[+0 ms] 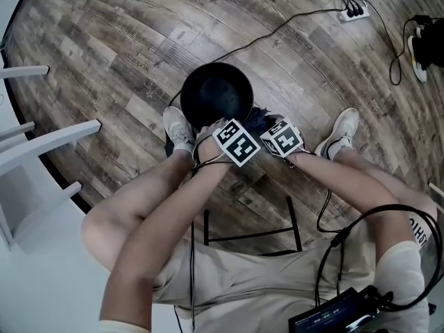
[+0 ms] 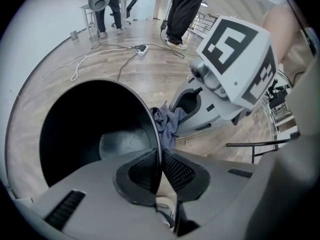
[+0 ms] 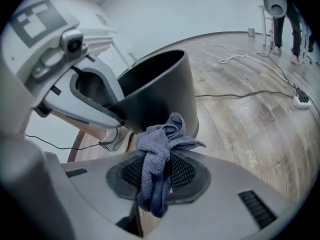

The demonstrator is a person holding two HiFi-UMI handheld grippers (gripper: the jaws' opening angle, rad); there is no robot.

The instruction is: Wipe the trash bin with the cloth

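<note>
Knees [image 1: 104,231] and forearms [image 1: 173,207] fill the near part of the head view, reaching down toward the wooden floor [image 1: 104,54]. Between two white shoes [image 1: 177,127] stands the black trash bin [image 1: 216,92], its round mouth open to the camera. Both marker cubes sit just at its near-right edge.

From the left gripper view, the left tool [image 2: 160,171] is pressed together on the bin's thin rim – one ribbed pad inside the wall, the other outside. Dark interior lies to the left of that rim.

From the right gripper view, the right tool [image 3: 162,171] pinches a grey-blue cloth [image 3: 160,149]. One bunched end pokes out ahead of the pads and the other end hangs down on the near side. That forward bunch lies by the bin's outer wall on its right side, just beside the left tool's grip; whether it touches the wall I cannot tell.

Far right on the floor lies a white power strip [image 1: 352,9], with a black cable [image 1: 291,28] running from it toward the bin.
</note>
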